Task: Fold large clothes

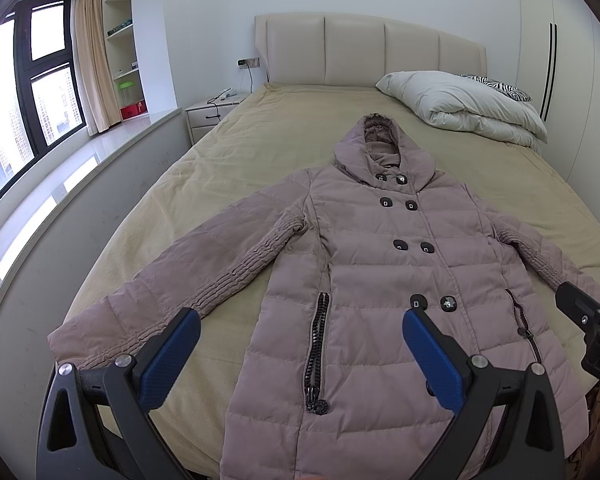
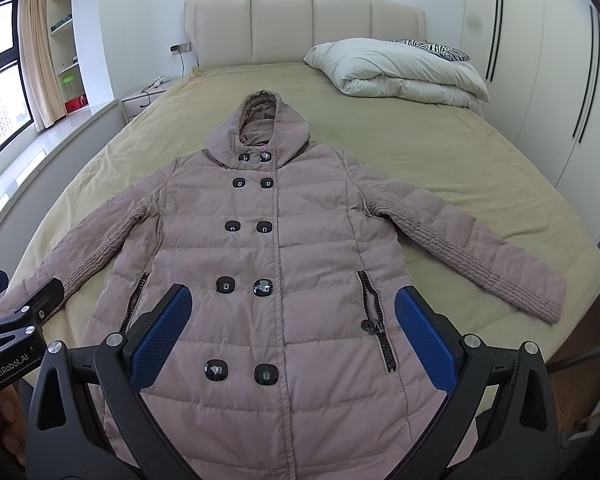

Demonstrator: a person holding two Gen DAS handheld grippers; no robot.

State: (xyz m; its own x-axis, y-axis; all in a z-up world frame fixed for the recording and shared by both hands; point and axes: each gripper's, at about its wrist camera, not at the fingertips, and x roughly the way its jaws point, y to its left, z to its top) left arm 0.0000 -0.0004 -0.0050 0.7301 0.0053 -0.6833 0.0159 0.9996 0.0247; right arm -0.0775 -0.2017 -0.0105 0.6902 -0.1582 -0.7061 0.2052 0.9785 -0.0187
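Observation:
A mauve quilted hooded coat (image 1: 380,280) (image 2: 292,248) lies flat and face up on the bed, buttoned, hood toward the headboard, both sleeves spread out to the sides. My left gripper (image 1: 300,320) hovers open above the coat's lower left part, near its left sleeve (image 1: 172,280). My right gripper (image 2: 292,300) hovers open above the lower front, between the two zip pockets. Neither holds anything. Each gripper shows at the edge of the other's view: the right gripper (image 1: 588,300) at the right, the left gripper (image 2: 16,300) at the left. The coat's hem is hidden below both frames.
The bed (image 1: 228,152) has a beige cover and a padded headboard (image 1: 364,48). A folded white duvet (image 1: 468,104) and a zebra pillow (image 1: 500,86) lie at its far right. A nightstand (image 1: 212,114) and window ledge (image 1: 80,168) run along the left; wardrobes (image 2: 540,60) stand right.

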